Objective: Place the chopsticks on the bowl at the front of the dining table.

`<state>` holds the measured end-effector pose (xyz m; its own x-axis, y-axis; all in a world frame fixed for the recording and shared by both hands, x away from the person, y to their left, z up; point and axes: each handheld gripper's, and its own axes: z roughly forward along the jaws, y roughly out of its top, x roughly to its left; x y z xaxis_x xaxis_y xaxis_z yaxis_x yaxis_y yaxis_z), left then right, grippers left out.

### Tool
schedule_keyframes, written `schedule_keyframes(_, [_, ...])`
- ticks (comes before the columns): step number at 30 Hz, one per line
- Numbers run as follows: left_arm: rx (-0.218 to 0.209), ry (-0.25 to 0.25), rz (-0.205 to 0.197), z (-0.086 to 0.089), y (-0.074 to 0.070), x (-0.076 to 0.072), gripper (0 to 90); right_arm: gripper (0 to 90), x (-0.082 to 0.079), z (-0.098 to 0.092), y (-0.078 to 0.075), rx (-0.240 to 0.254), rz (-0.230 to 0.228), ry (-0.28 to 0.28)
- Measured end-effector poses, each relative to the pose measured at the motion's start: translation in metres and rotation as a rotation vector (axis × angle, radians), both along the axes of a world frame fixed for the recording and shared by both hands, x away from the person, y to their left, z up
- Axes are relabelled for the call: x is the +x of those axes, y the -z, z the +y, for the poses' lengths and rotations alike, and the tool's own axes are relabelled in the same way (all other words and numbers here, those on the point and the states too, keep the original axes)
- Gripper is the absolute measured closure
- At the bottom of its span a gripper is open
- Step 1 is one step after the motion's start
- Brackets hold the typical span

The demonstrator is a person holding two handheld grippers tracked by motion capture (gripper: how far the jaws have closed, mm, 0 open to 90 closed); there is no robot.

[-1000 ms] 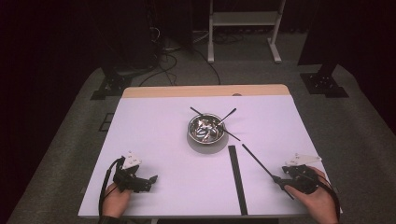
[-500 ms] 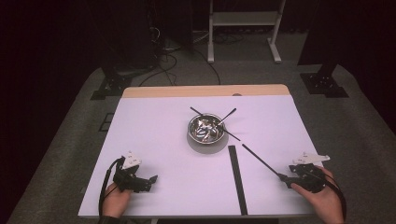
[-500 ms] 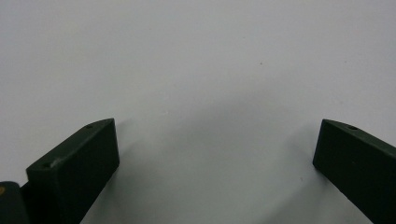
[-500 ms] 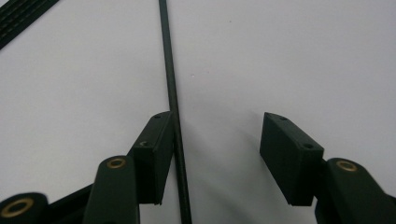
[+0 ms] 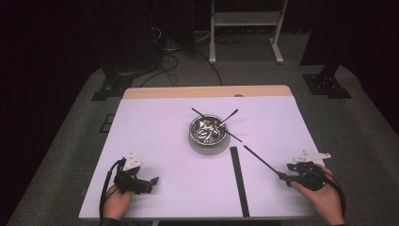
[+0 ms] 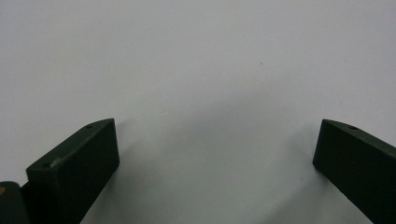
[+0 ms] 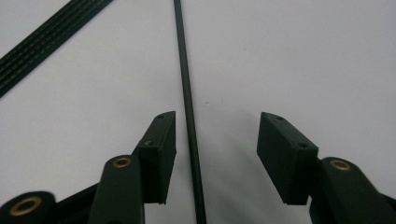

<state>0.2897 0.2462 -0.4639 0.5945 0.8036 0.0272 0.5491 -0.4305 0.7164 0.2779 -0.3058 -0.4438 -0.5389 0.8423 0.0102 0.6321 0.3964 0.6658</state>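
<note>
A thin black rod (image 5: 262, 161) lies on the white table (image 5: 155, 141), slanting from near the bowl towards my right hand. My right gripper (image 5: 284, 178) is at the rod's near end. In the right gripper view the rod (image 7: 184, 70) runs between the open jaws of my right gripper (image 7: 217, 126), close to the left pad (image 7: 161, 135) and well apart from the right one. The jaws have just been closing a little, and neither pad presses on the rod. My left gripper (image 5: 153, 181) rests at the front left, and its view shows my left gripper (image 6: 217, 135) wide open over bare table.
A steel bowl (image 5: 207, 130) holding metal pieces stands mid-table, with two thin black sticks (image 5: 230, 115) leaning over its rim. A flat black strip (image 5: 239, 181) lies from below the bowl to the front edge, left of the rod; the right gripper view shows the strip (image 7: 46, 32) at top left.
The right hand has shifted slightly at the rod's near end. The left hand, the rod and the bowl have not visibly moved.
</note>
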Motion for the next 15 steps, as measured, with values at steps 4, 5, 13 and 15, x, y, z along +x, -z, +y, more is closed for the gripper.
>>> schedule_keyframes(4, [0.000, 0.000, 0.001, 0.000, 0.000, 0.000, 0.0, 49.8, 0.005, 0.004, -0.002, 0.013, -0.010, -0.015])
schedule_keyframes(5, [0.000, 0.000, 0.000, 0.000, 0.000, 0.000, 0.0, 50.8, 0.007, 0.006, -0.002, 0.020, -0.013, -0.021])
schedule_keyframes(13, [0.000, 0.000, 0.000, 0.000, 0.000, 0.000, 0.0, 58.6, 0.020, 0.014, -0.003, 0.054, -0.012, -0.054])
schedule_keyframes(15, [-0.001, 0.000, 0.001, 0.000, 0.000, 0.000, 0.0, 62.1, 0.023, 0.016, -0.002, 0.063, -0.007, -0.062])
